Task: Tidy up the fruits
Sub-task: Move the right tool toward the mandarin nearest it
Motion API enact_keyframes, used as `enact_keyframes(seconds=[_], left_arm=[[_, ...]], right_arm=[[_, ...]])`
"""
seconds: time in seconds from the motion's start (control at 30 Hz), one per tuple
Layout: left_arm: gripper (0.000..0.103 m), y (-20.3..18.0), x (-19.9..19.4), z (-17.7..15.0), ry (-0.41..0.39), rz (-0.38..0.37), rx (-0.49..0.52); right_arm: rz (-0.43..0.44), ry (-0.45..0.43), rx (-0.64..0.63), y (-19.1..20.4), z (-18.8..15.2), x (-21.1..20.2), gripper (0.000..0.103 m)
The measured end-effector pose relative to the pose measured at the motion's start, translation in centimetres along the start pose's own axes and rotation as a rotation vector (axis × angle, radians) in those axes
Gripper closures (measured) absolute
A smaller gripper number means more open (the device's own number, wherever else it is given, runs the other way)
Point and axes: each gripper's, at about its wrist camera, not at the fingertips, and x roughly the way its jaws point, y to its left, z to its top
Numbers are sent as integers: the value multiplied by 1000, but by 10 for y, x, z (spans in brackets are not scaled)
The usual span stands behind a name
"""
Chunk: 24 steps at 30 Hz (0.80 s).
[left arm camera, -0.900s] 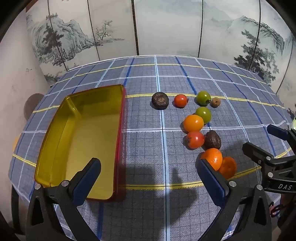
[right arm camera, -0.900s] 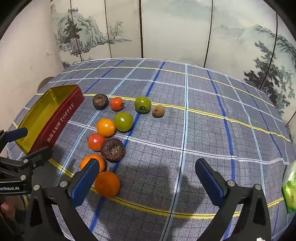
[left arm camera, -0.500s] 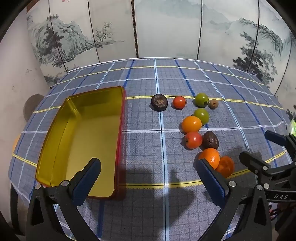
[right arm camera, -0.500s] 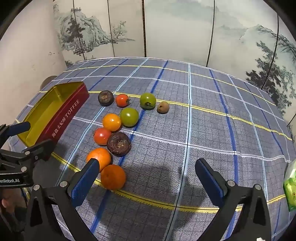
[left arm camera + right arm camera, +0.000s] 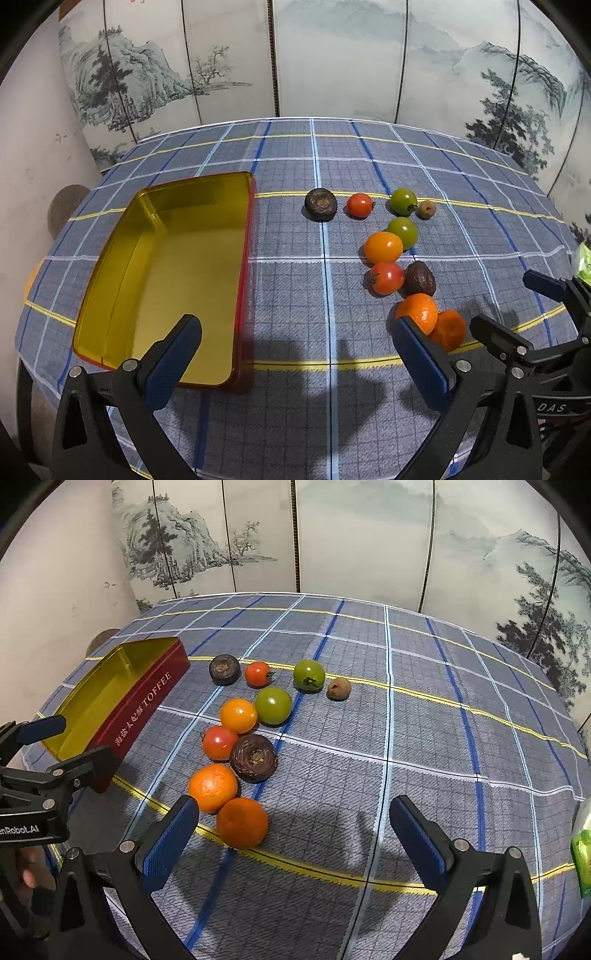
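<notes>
Nine small round fruits sit loose on the blue plaid-clothed counter, to the right of the empty gold-lined red toffee tin. Nearest the right gripper are two dimpled orange mandarins, touching each other. I'd guess they are light, slightly soft and prone to rolling, so a gentle pinch across the widest middle looks safest. The glossy red tomato behind looks slicker and easier to bruise. Both the right gripper and the left gripper hang wide open, holding nothing.
</notes>
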Motion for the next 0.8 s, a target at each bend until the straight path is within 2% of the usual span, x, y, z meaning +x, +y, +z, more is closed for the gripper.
enact_keyframes(seconds=[0.43,0.8], left_arm=[[1,0,0,-1,5,-17,-5],[1,-3,1,-3,11,12,12]], right_arm=[[18,2,0,5,-3,2,1],[23,5,-3,8,-6,4,1]])
